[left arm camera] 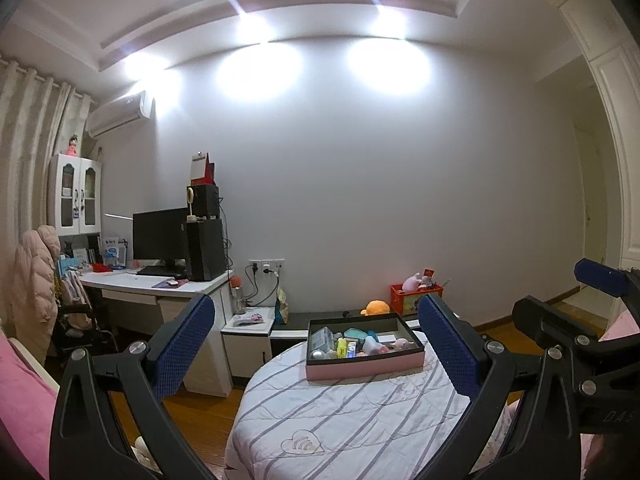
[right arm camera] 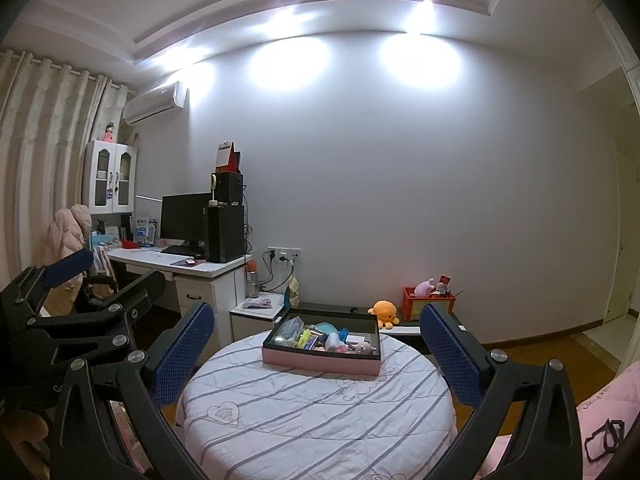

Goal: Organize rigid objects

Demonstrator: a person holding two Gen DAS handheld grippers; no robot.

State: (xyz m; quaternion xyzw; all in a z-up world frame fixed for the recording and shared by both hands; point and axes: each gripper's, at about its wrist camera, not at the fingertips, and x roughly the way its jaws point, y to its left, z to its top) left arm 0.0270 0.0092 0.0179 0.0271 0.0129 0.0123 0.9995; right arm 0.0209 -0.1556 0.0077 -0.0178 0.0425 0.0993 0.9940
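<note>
We face a round table (right arm camera: 312,412) under a striped quilt, with a desk (right arm camera: 176,262) far off to the left against the wall. On the table's far half sits the pink box (right arm camera: 320,360), a shallow tray with a dark rim, crowded with small items (right arm camera: 320,338) that are too small to name surely. Our left gripper (left arm camera: 316,340) and right gripper (right arm camera: 316,340) both hang short of the table's near edge, jaws spread wide with nothing between them. The box lies straight ahead of both tools, well apart from them, its long axis running left to right across our line of reach. We judge the left gripper slightly nearer, since the box fills more of its view, though either would have to go forward and down to reach the contents.
</note>
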